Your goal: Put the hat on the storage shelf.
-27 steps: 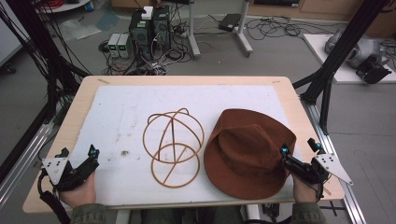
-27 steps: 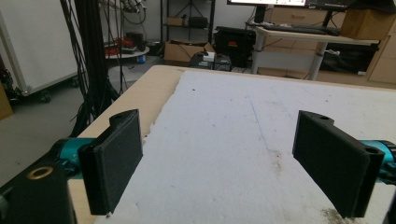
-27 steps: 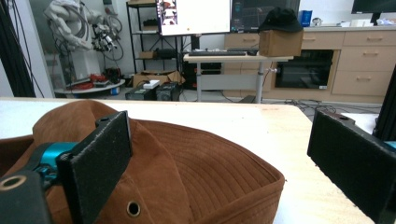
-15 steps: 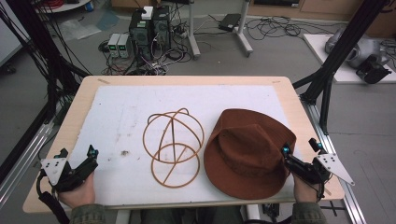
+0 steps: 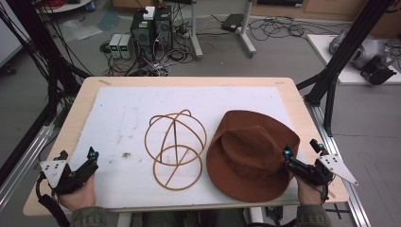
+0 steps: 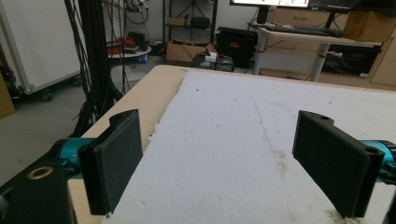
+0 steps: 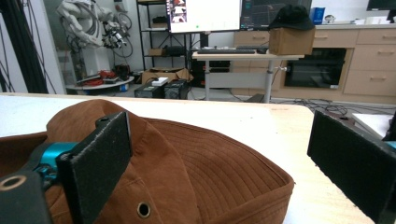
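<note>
Nothing much has shifted since the earlier frames: both hands sit at the near edge of the table, hat and wire stand where they were. My right gripper has its fingers spread wide and empty at the near right brim of the brown hat; left gripper, fingers also apart and holding nothing, rests over the white mat. I judge this the approach to a grasp: next I close on the brim, then lift the hat toward the wire hat stand just beside it.
</note>
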`<state>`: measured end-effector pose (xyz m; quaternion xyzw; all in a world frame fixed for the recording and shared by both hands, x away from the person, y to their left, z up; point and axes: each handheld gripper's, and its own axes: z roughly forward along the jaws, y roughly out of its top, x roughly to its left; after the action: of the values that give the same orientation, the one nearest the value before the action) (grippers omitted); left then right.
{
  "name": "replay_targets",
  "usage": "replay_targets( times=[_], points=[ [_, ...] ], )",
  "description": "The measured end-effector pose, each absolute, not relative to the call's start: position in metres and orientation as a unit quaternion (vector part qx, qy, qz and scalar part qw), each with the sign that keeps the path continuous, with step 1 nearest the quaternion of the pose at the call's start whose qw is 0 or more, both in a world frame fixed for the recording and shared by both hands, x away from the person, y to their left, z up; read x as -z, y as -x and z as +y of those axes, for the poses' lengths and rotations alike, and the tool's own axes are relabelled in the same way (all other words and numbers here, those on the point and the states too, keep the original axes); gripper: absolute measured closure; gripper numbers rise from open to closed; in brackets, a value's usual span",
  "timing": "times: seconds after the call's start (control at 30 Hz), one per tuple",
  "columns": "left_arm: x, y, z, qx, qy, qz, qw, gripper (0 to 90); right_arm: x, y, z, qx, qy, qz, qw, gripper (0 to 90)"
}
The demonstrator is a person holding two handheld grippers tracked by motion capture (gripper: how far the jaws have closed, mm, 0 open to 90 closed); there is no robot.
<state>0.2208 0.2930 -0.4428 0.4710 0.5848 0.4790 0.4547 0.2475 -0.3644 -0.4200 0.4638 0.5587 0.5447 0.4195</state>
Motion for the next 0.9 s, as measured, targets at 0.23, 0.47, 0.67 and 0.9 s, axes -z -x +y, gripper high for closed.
replay_targets(
  times=[0.23, 0.47, 0.67, 0.9],
  points=[
    [0.443, -0.221, 0.293, -0.478, -0.471, 0.585, 0.455, 16.3, 0.415, -0.248, -0.367, -0.554, -0.463, 0.561, 0.405, 5.7],
    [0.442, -0.220, 0.295, -0.476, -0.467, 0.586, 0.459, 16.3, 0.416, -0.253, -0.369, -0.572, -0.431, 0.600, 0.357, 5.7],
    [0.443, -0.220, 0.297, -0.474, -0.464, 0.590, 0.460, 16.3, 0.415, -0.261, -0.369, -0.570, -0.374, 0.675, 0.281, 5.8],
    [0.443, -0.218, 0.297, -0.475, -0.466, 0.588, 0.460, 16.3, 0.417, -0.266, -0.367, -0.549, -0.341, 0.721, 0.252, 5.8]
  ],
)
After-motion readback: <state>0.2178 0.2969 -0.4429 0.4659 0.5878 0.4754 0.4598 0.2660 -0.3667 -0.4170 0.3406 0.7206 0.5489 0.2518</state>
